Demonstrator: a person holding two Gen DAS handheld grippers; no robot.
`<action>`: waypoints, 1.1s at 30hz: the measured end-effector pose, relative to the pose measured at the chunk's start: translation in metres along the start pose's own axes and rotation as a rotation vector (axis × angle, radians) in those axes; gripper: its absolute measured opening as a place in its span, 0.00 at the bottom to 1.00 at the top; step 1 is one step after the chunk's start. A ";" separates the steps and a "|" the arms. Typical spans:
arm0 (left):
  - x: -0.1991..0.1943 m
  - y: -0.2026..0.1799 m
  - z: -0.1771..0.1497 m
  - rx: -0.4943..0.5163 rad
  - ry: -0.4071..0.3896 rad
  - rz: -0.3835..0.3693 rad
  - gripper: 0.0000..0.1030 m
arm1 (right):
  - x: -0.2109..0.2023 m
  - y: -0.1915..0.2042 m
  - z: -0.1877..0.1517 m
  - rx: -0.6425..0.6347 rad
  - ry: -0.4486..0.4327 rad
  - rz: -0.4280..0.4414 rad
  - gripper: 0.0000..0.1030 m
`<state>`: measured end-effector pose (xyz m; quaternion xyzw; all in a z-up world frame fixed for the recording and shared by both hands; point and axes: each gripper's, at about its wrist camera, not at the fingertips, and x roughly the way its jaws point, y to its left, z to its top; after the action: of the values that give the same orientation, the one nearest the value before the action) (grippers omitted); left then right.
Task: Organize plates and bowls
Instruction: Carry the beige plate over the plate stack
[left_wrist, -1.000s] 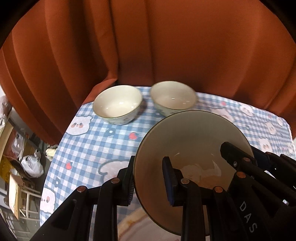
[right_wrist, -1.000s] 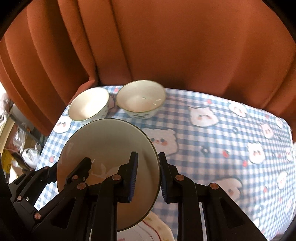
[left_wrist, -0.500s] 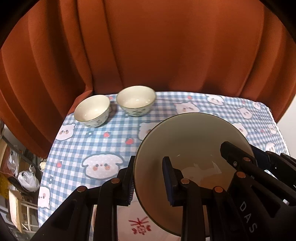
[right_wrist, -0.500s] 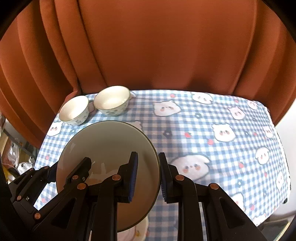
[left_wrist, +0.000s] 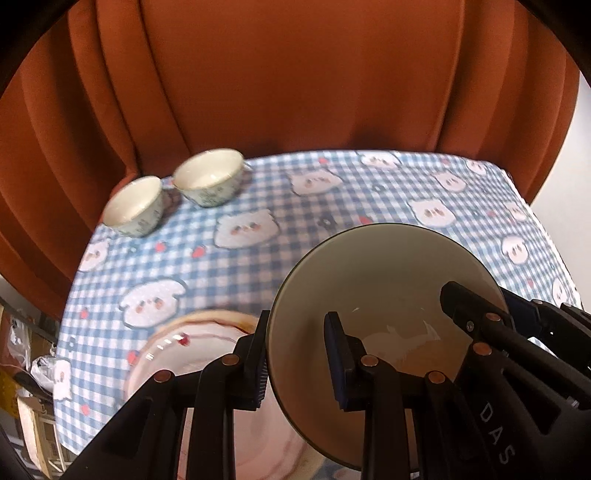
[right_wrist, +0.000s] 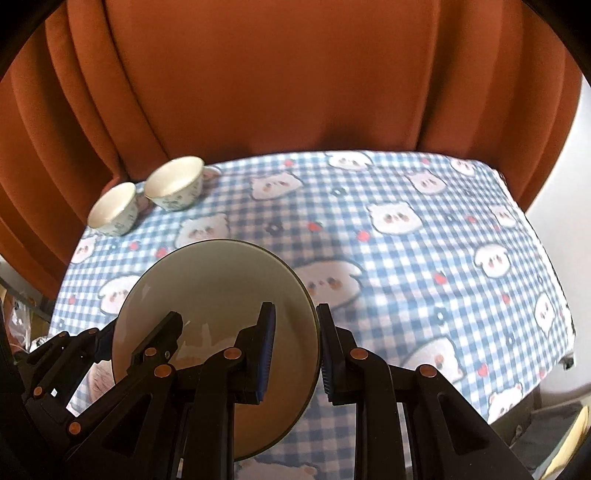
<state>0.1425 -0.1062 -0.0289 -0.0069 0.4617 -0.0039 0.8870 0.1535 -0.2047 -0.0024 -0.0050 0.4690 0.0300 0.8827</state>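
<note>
A pale green plate (left_wrist: 376, 273) (right_wrist: 214, 288) hangs tilted above the table, held at two sides. My left gripper (left_wrist: 299, 350) is shut on its left rim, and my right gripper (right_wrist: 295, 347) is shut on its right rim. Each view also shows the other gripper's fingers (left_wrist: 476, 314) (right_wrist: 155, 339) on the far rim. Two small white bowls (left_wrist: 135, 205) (left_wrist: 208, 177) stand side by side at the table's far left corner, also seen in the right wrist view as bowls (right_wrist: 112, 208) (right_wrist: 175, 182). A pink-patterned plate (left_wrist: 177, 350) lies on the cloth below the held plate's left side.
The table (right_wrist: 406, 258) wears a blue checked cloth with bear pictures. An orange curtain (left_wrist: 295, 92) hangs right behind it. The table's right edge (right_wrist: 554, 295) drops off to the floor, and clutter lies on the floor at the left (left_wrist: 26, 369).
Both grippers have carried the plate to the right across the table. The two bowls have slid away toward the far left of both views, and the pink-patterned plate has come into sight underneath.
</note>
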 end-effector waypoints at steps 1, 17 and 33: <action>0.002 -0.002 -0.002 -0.001 0.006 -0.004 0.25 | 0.003 -0.004 -0.003 0.002 0.010 -0.004 0.25; 0.049 -0.038 -0.031 0.023 0.121 -0.015 0.25 | 0.051 -0.040 -0.037 0.014 0.150 -0.026 0.25; 0.065 -0.051 -0.044 0.043 0.186 0.012 0.26 | 0.074 -0.057 -0.053 0.027 0.224 0.014 0.25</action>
<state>0.1437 -0.1588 -0.1062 0.0153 0.5418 -0.0091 0.8403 0.1543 -0.2599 -0.0939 0.0069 0.5650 0.0289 0.8245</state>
